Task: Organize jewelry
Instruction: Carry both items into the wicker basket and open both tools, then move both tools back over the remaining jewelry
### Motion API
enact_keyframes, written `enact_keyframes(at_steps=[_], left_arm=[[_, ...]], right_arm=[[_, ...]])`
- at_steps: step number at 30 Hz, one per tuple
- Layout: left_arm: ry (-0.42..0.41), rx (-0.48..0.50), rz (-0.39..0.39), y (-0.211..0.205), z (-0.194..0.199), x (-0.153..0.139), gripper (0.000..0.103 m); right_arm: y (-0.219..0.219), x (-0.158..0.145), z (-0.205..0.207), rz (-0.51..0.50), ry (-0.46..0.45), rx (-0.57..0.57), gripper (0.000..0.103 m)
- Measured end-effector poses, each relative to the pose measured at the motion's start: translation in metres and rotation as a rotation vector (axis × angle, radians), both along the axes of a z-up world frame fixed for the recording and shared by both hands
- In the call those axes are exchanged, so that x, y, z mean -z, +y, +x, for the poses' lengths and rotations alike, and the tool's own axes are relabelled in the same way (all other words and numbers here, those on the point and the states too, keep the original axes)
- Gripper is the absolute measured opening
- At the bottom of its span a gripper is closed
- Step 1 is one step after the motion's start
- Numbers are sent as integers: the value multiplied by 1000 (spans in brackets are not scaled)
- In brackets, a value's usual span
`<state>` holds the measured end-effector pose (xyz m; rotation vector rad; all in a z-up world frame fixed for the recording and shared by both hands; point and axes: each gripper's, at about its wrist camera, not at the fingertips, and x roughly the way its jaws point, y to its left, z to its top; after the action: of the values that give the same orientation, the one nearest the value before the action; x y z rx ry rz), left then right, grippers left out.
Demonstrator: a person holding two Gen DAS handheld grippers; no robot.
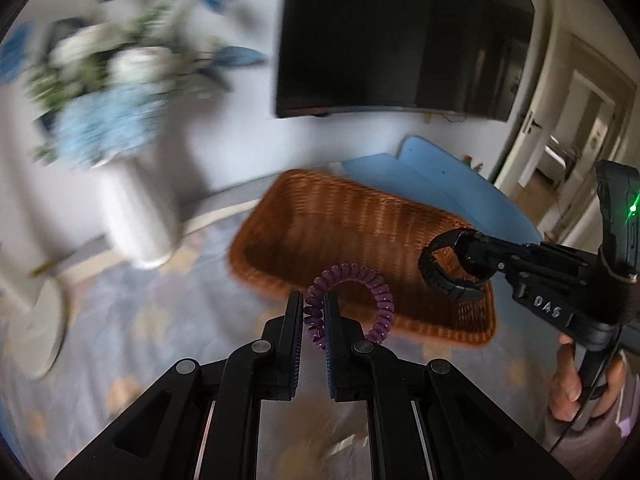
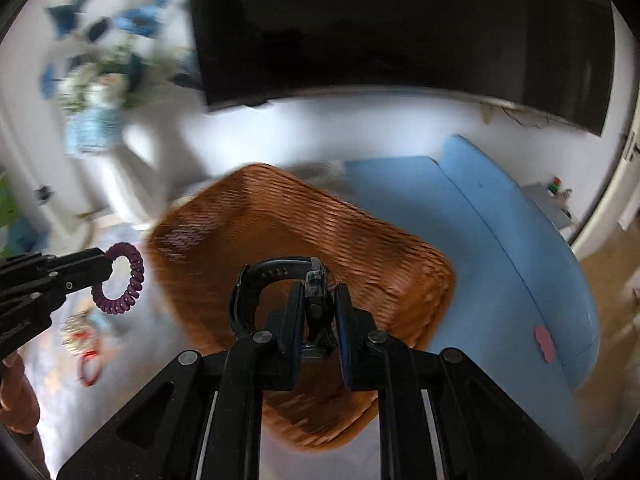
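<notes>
My left tongs [image 1: 314, 314] are pinching narrow on the purple coil bracelet [image 1: 352, 300], w/ most of its loop dangling free past the tips. My right tongs [image 2: 318, 312] are clamping the black watch [image 2: 276, 280] by its strap, body hanging out to one side. Both are hovering over the wicker basket [image 1: 320, 216] on the desk [image 1: 132, 320]. Risks as I see it: the springy coil is slipping or catching on the basket rim; the watch is swinging and dropping outside. More jewelry [image 2: 82, 344] is lying on the desk, not yet collected.
</notes>
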<state>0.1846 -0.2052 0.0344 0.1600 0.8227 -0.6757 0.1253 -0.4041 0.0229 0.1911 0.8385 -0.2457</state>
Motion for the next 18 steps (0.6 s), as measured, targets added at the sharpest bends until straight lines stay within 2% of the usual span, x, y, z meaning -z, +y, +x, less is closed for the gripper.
enact_keyframes(at_steps=[4,9,14,16,18], left_arm=[[52,44,25,-46,29,23,10],[99,69,76,-82,43,51,10],[112,70,115,-95,48,72,11],[133,80,96,-91,49,75,13],[142,86,80,-84,47,72,19]], right_arm=[[-17,23,11,30,50,23,18],[-19,38,20,23,81,13,18],[-21,42,20,7,90,27,17],[-20,37,16,-10,78,38,19],[-18,29,9,-32,60,45,30]])
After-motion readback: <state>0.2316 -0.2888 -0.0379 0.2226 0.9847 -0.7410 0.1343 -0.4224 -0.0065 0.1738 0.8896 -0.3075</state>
